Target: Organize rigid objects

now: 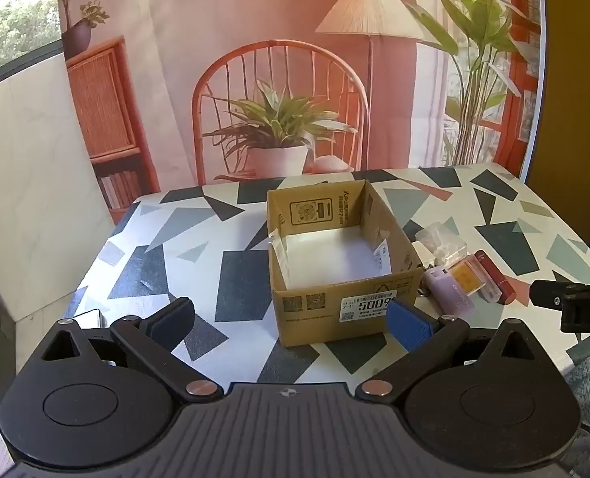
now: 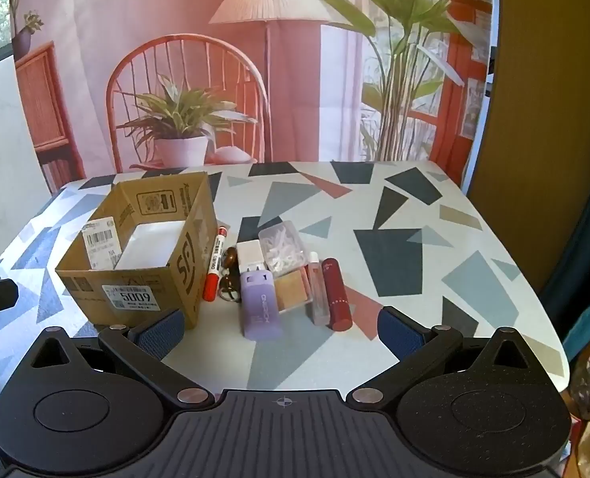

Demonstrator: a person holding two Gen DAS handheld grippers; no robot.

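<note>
An open cardboard box [image 1: 334, 294] [image 2: 107, 286] stands mid-table, with only a white sheet on its floor. Right of it lies a cluster of small items: a red marker [image 2: 215, 265], a lilac case [image 2: 259, 306] [image 1: 452, 290], a white charger [image 2: 250, 257], a clear box of white pieces [image 2: 283, 245] [image 1: 444, 243], an amber block [image 2: 291, 288], a clear tube [image 2: 318, 286] and a dark red tube [image 2: 336, 294] [image 1: 494, 277]. My left gripper [image 1: 291, 324] hangs open before the box. My right gripper [image 2: 281, 332] is open just short of the lilac case, holding nothing.
The table [image 2: 414, 215] has a geometric patterned top and ends at a printed backdrop [image 2: 255, 79]. A wall panel [image 1: 28, 199] stands at the left. The right gripper's body [image 1: 573, 302] shows at the right edge of the left wrist view.
</note>
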